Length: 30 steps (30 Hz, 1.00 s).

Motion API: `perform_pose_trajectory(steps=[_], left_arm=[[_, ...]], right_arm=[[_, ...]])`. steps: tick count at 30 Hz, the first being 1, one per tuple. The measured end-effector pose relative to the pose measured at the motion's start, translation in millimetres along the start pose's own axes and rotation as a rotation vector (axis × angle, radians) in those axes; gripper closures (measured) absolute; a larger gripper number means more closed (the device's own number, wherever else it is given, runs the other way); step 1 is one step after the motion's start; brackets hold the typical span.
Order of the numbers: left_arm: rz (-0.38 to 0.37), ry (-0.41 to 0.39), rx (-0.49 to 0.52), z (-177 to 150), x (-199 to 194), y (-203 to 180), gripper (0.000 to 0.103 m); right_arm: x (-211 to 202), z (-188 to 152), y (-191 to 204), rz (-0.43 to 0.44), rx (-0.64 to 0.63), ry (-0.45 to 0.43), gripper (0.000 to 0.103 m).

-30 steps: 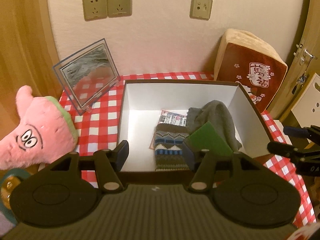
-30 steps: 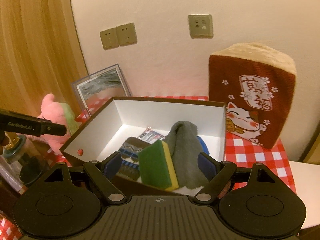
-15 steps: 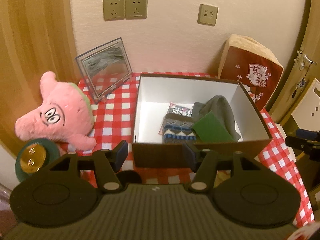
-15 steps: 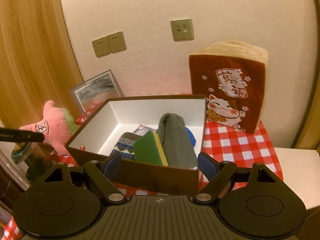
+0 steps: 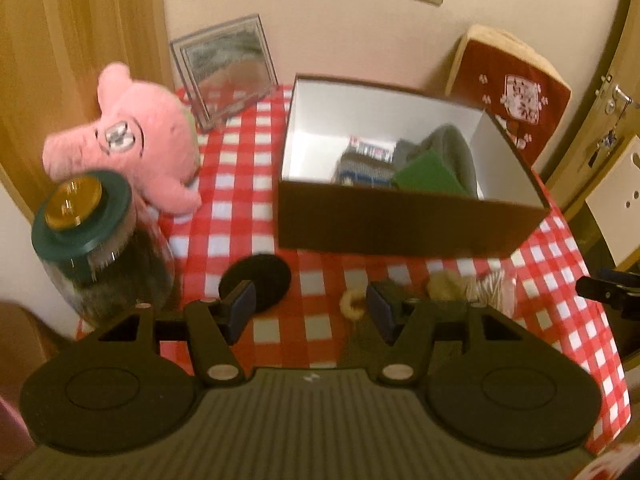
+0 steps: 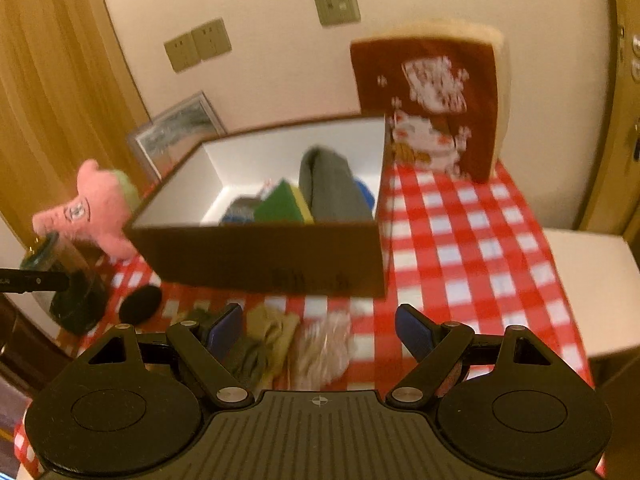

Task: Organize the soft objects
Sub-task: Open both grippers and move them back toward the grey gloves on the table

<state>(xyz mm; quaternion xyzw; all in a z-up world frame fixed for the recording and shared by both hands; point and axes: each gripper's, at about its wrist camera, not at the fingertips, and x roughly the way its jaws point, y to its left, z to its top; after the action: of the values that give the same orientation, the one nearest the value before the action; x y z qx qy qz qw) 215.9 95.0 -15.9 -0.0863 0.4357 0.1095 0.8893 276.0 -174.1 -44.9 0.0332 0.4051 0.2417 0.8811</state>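
Observation:
A brown box [image 5: 400, 224] [image 6: 264, 256] with a white inside stands on the red-checked cloth. In it lie a green sponge [image 5: 426, 172] [image 6: 282, 204], a grey cloth [image 5: 456, 152] [image 6: 328, 184] and a patterned knit piece [image 5: 360, 168]. A pink plush [image 5: 136, 140] [image 6: 96, 208] lies left of the box. A red cat-print cushion [image 5: 516, 96] [image 6: 436, 100] leans on the wall at the right. My left gripper [image 5: 311, 310] hangs open over the cloth in front of the box, nothing between its fingers. My right gripper [image 6: 319, 332] is open above an olive cloth [image 6: 264, 344] and a pale crumpled bundle [image 6: 324, 348].
A glass jar with a green lid [image 5: 88, 240] stands at the front left, a black round pad [image 5: 256, 280] beside it. A framed picture [image 5: 224, 68] leans on the wall. A small beige ring [image 5: 352, 304] and a cotton-swab box [image 5: 492, 288] lie near the front. A white surface [image 6: 588, 288] adjoins the table at right.
Both grippers have drawn back from over the box toward the table's front. The box now lies farther off, and the jar, black pad and loose cloths have come into view.

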Motion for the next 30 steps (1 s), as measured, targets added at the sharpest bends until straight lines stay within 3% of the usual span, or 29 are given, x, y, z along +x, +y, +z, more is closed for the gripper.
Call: perform_pose_trajectory(steps=[11,27,30], left_arm=[[-0.020,0.123,-0.002,-43.1,19.7,-5.9,0.044],[-0.001,0.183,0.025,-71.2,49.3,-10.4,0.045],[-0.002,0.190,0.020,-73.5,58.2,-9.4,0.046]], right_arm=[[10.6,-37.9,5.1,0.002,0.022,0.113,0.020],[61.0,-69.6,43.7,0.179,0.044,0.249,0.021],[70.4,-72.3,48.6,0.199,0.054,0.261,0.027]])
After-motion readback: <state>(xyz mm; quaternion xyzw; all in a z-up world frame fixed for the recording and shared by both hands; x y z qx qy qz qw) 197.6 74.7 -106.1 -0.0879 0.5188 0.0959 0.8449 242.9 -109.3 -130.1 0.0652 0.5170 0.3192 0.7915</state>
